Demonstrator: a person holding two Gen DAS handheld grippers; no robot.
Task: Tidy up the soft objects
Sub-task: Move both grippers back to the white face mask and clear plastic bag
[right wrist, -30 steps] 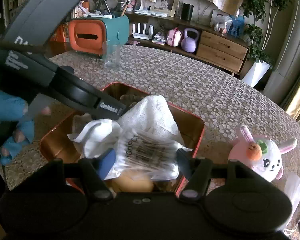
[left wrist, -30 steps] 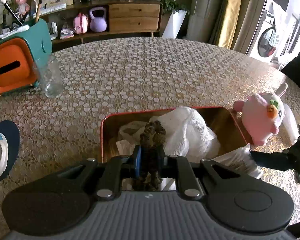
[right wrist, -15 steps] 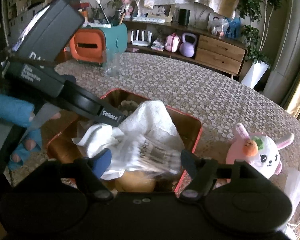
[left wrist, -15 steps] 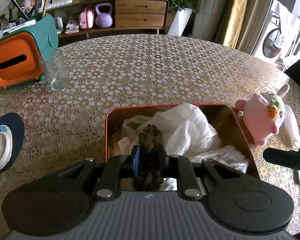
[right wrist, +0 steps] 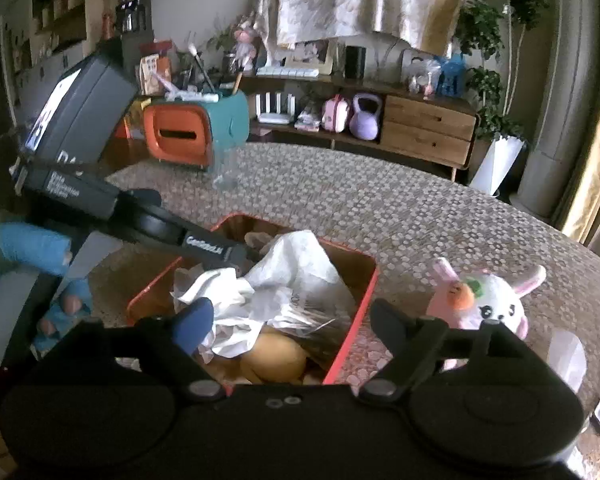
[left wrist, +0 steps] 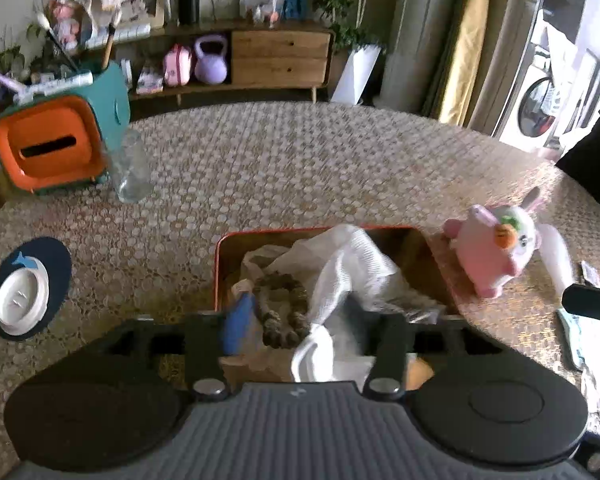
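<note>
Both grippers hang above the orange-rimmed tin (left wrist: 219,268) in the middle of the patterned table (left wrist: 300,168), and both have just let go. The left gripper (left wrist: 300,320), which a moment ago was pinched tight on the brown knotted rope toy (left wrist: 280,312), now has its fingers spreading apart; the toy lies loose in the tin below them, no pad pressing it, beside the white gauze cloth (left wrist: 352,264). The right gripper (right wrist: 292,320) is widening too; the crinkly plastic packet (right wrist: 300,308) it had between its fingers a second ago now rests on the heap in the tin, above a yellow soft thing (right wrist: 276,360) at the near end; nothing is between its fingers.

So two more soft items look deposited, and the tin is filling up; the cloth stands up above the rim and may need pressing down. The pink rabbit plush (left wrist: 496,248) sits on the table just outside the tin's right edge, untouched; to my eye it is the obvious next piece, nearest the right gripper. A clear glass (left wrist: 130,172) and the orange-and-teal organiser (left wrist: 48,148) stand well away at the far left.
</note>
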